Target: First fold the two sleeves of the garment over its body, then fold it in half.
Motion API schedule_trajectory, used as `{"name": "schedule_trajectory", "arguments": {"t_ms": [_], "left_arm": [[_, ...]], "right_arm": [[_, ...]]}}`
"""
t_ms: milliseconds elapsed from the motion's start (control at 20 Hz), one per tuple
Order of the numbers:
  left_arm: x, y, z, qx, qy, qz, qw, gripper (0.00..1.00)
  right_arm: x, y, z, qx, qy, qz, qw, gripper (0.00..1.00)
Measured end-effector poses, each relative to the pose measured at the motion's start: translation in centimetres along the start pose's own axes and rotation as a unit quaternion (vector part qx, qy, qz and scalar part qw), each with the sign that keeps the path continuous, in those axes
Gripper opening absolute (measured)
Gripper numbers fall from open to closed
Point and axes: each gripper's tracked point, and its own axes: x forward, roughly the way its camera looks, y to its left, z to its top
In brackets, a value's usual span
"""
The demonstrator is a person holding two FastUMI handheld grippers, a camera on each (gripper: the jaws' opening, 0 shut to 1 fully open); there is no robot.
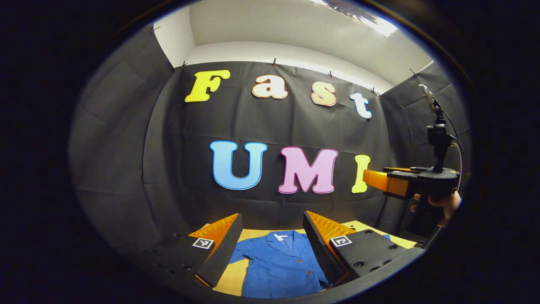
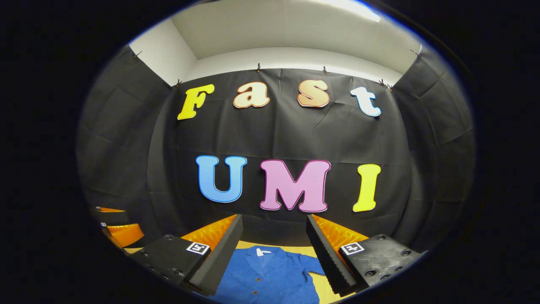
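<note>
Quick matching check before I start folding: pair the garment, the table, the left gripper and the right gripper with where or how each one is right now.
Things:
1. jacket
2. table
3. left gripper
4. right gripper

States:
A. yellow, bare beside the cloth
B. blue, lying flat, collar toward the wall
C. open; a hand holds the other gripper to its right
D. open; the other gripper's fingers at its far left

Pairs: 1-B, 2-A, 3-C, 4-D

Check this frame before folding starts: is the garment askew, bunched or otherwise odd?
Nothing stands out. The blue garment lies flat and buttoned on the yellow table, collar toward the wall, sleeves spread and unfolded. The left gripper and the right gripper hover open above it, touching nothing.
</note>
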Motion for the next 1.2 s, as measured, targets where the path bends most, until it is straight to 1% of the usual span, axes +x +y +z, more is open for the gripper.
{"name": "schedule_trajectory", "arguments": {"t_ms": [200, 300, 400, 500, 550, 600, 700, 800, 900, 950, 1000, 1050, 1100, 1150, 1200], "left_arm": [[0.7, -0.1, 0.6, 0.001, -0.006, 0.013, 1.0, 0.82], [1.2, 0.1, 0.9, 0.0, -0.011, 0.024, 1.0, 0.82], [2.1, -0.5, 0.9, -0.003, -0.007, 0.02, 1.0, 0.82], [2.8, -0.1, 1.1, -0.009, 0.0, 0.03, 0.999, 0.82], [3.0, -0.2, 1.3, -0.01, -0.001, 0.033, 0.999, 0.82], [3.1, -0.6, 1.5, -0.009, 0.0, 0.033, 0.999, 0.82], [3.3, -1.2, 1.6, 0.001, -0.001, 0.037, 0.999, 0.82], [3.7, -1.8, 1.2, 0.011, 0.004, 0.043, 0.999, 0.82], [4.5, -2.6, 0.3, 0.011, 0.018, 0.048, 0.999, 0.82], [4.9, -3.0, -0.1, 0.007, 0.024, 0.05, 0.998, 0.82], [5.3, -3.6, -0.4, 0.001, 0.031, 0.051, 0.998, 0.82], [5.7, -4.2, -0.7, -0.004, 0.036, 0.052, 0.998, 0.82], [6.3, -4.8, -0.8, -0.008, 0.04, 0.051, 0.998, 0.82], [7.0, -5.3, -1.2, -0.011, 0.046, 0.05, 0.998, 0.82], [7.6, -5.8, -1.5, -0.014, 0.052, 0.047, 0.997, 0.82]], "right_arm": [[3.4, 0.3, 0.3, 0.011, -0.006, 0.015, 1.0, 0.96], [4.3, 0.8, 0.5, 0.015, -0.012, 0.026, 0.999, 0.96], [5.1, 0.9, -0.2, 0.014, -0.017, 0.035, 0.999, 0.96], [6.8, 0.5, -2.8, 0.038, 0.012, 0.036, 0.999, 0.96], [8.1, -0.2, -4.5, 0.045, 0.028, 0.03, 0.998, 0.96], [9.8, -1.7, -6.8, 0.046, 0.053, 0.015, 0.997, 0.96], [13.1, -3.7, -11.0, 0.055, 0.098, 0.003, 0.994, 0.96], [16.0, -6.4, -14.9, 0.072, 0.145, -0.016, 0.987, 0.96], [18.0, -9.9, -19.0, 0.101, 0.196, -0.046, 0.974, 0.96], [18.4, -11.7, -21.5, 0.124, 0.231, -0.066, 0.963, 0.97], [18.5, -13.9, -24.4, 0.145, 0.267, -0.084, 0.949, 0.97], [18.1, -16.0, -27.2, 0.157, 0.308, -0.103, 0.933, 0.98], [17.5, -18.7, -29.8, 0.164, 0.342, -0.132, 0.916, 0.97], [16.5, -21.4, -32.2, 0.166, 0.371, -0.157, 0.9, 0.98], [15.6, -23.9, -34.5, 0.171, 0.386, -0.182, 0.888, 0.98]]}}
